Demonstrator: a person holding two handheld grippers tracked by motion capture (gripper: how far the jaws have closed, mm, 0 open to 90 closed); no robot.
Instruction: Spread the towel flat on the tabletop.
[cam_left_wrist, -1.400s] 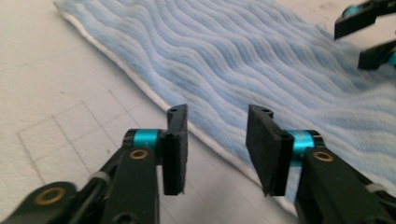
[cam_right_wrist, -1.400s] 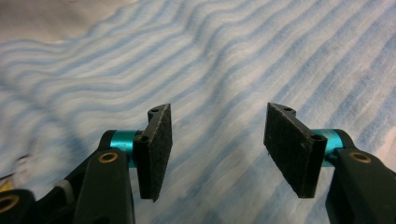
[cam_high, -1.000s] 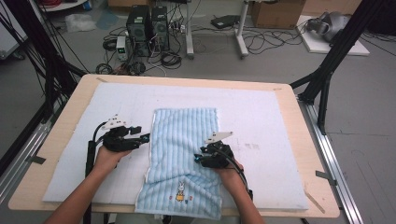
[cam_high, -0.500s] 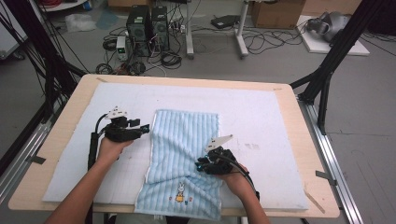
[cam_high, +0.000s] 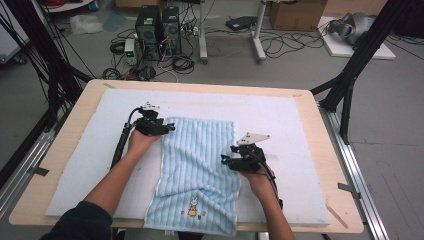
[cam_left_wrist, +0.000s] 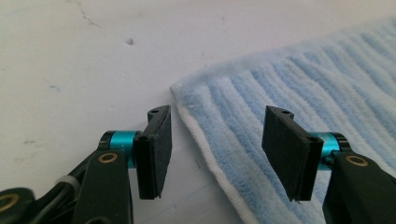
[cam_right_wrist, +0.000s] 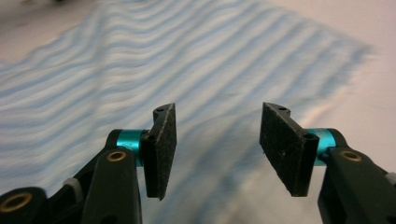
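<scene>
**Towel corner lined up for the left gripper**

Cables and computer towers clutter the floor beyond a wooden table (cam_high: 320, 165) covered by a pale mat (cam_high: 280, 120). From the high view, a blue striped towel (cam_high: 197, 165) lies flat with its long axis running away from the person, its near end hanging over the table edge. The left gripper (cam_high: 169, 128) sits just beside the towel's far left corner; the right gripper (cam_high: 225, 160) hovers at the right edge, about midway along.

In the left gripper view, the left gripper (cam_left_wrist: 217, 149) has its jaws apart with nothing clamped — the towel's corner (cam_left_wrist: 187, 93) lies just ahead, its white hem running between the pads.

In the right gripper view, the right gripper (cam_right_wrist: 217, 149) shows jaws that have just been opening, empty, above the striped cloth (cam_right_wrist: 140, 70).

Judging by this, the left hand is nearer a corner — a short push forward would take it.
</scene>
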